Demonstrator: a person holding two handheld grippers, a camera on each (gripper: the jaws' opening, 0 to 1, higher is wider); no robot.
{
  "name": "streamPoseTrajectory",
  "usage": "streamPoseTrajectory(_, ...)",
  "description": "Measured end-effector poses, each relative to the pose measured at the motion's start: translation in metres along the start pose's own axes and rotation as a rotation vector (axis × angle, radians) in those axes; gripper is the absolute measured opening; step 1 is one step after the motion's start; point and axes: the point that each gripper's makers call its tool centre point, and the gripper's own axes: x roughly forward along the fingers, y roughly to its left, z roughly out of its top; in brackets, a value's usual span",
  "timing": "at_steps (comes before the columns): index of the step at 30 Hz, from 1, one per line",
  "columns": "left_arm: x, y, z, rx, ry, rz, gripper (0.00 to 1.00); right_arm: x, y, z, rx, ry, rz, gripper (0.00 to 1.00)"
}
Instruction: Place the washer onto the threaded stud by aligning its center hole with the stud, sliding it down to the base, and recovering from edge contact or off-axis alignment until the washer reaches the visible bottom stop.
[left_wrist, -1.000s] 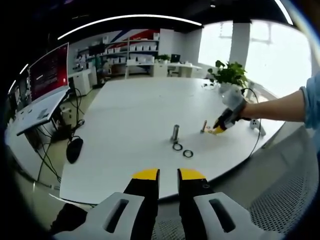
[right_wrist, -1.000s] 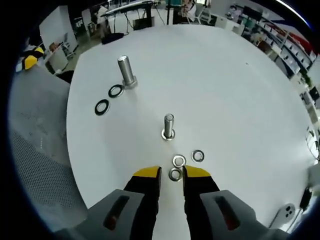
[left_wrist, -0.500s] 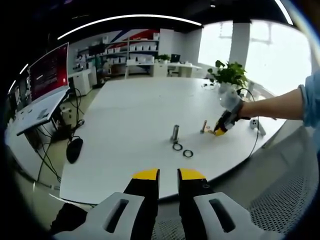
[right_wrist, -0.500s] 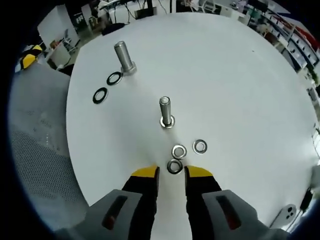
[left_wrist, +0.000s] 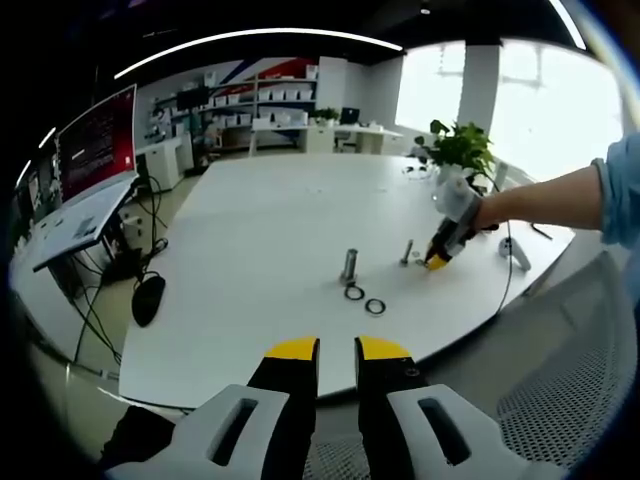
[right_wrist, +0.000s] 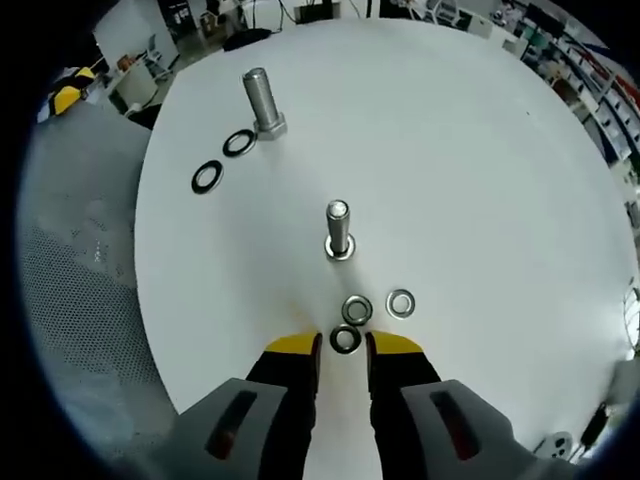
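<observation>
In the right gripper view a small threaded stud (right_wrist: 338, 230) stands upright on the white table (right_wrist: 480, 170). Three silver washers lie flat in front of it: one (right_wrist: 357, 309) in the middle, one (right_wrist: 400, 302) to the right, one (right_wrist: 345, 339) nearest. My right gripper (right_wrist: 343, 346) is open and low over the table, its yellow tips on either side of the nearest washer. In the left gripper view a gloved hand holds that right gripper (left_wrist: 437, 262) beside the stud (left_wrist: 407, 252). My left gripper (left_wrist: 337, 350) hangs off the table's near edge, slightly open, with nothing between its jaws.
A bigger bolt (right_wrist: 262, 100) stands farther left with two dark washers (right_wrist: 238, 143) (right_wrist: 206, 178) beside it. The left gripper view also has a monitor (left_wrist: 98, 145), a mouse (left_wrist: 148, 298), a potted plant (left_wrist: 460, 148) and a mesh chair (left_wrist: 570, 400).
My right gripper has shifted slightly over the table, and the nearest washer now lies a little deeper between its tips. The left gripper has stayed still.
</observation>
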Motion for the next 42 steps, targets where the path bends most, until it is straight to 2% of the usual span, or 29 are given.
streamPoseTrajectory(9, 0.0, 0.0, 0.0, -0.001, -0.001, 0.002, 0.12, -0.001, -0.002, 0.001, 0.0, 0.017, 0.002, 0.19)
streamPoseTrajectory(14, 0.0, 0.0, 0.0, -0.003, -0.003, 0.004, 0.12, -0.001, -0.001, 0.002, -0.035, 0.004, 0.003, 0.18)
streamPoseTrajectory(19, 0.0, 0.0, 0.001, -0.003, -0.004, 0.003, 0.12, -0.003, -0.002, 0.002, -0.002, -0.012, 0.008, 0.18)
streamPoseTrajectory(20, 0.0, 0.0, 0.0, -0.003, -0.004, 0.003, 0.12, -0.003, -0.001, 0.002, -0.007, -0.015, 0.01, 0.18)
streamPoseTrajectory(22, 0.0, 0.0, 0.001, -0.004, -0.005, 0.003, 0.12, -0.005, 0.005, 0.001, -0.072, -0.012, 0.028, 0.19)
streamPoseTrajectory(25, 0.0, 0.0, 0.001, -0.004, -0.005, 0.003, 0.12, -0.006, 0.008, 0.001, -0.102, -0.014, 0.031, 0.2)
streamPoseTrajectory(32, 0.0, 0.0, 0.001, -0.005, -0.007, 0.002, 0.12, -0.007, 0.007, 0.0, -0.106, -0.009, 0.055, 0.21)
streamPoseTrajectory(36, 0.0, 0.0, 0.001, -0.006, -0.008, 0.003, 0.12, -0.008, 0.015, -0.002, -0.146, 0.014, 0.098, 0.29)
streamPoseTrajectory(38, 0.0, 0.0, 0.001, -0.007, -0.009, 0.003, 0.12, -0.006, 0.011, -0.002, -0.153, 0.024, 0.083, 0.26)
streamPoseTrajectory(40, 0.0, 0.0, 0.001, -0.006, -0.008, 0.003, 0.12, -0.005, 0.002, -0.001, -0.151, 0.03, 0.031, 0.2)
streamPoseTrajectory(41, 0.0, 0.0, 0.001, -0.006, -0.009, 0.003, 0.12, -0.005, 0.003, -0.001, -0.114, 0.041, 0.041, 0.2)
streamPoseTrajectory(42, 0.0, 0.0, 0.001, -0.006, -0.009, 0.003, 0.12, -0.004, 0.002, 0.001, -0.119, 0.049, 0.039, 0.19)
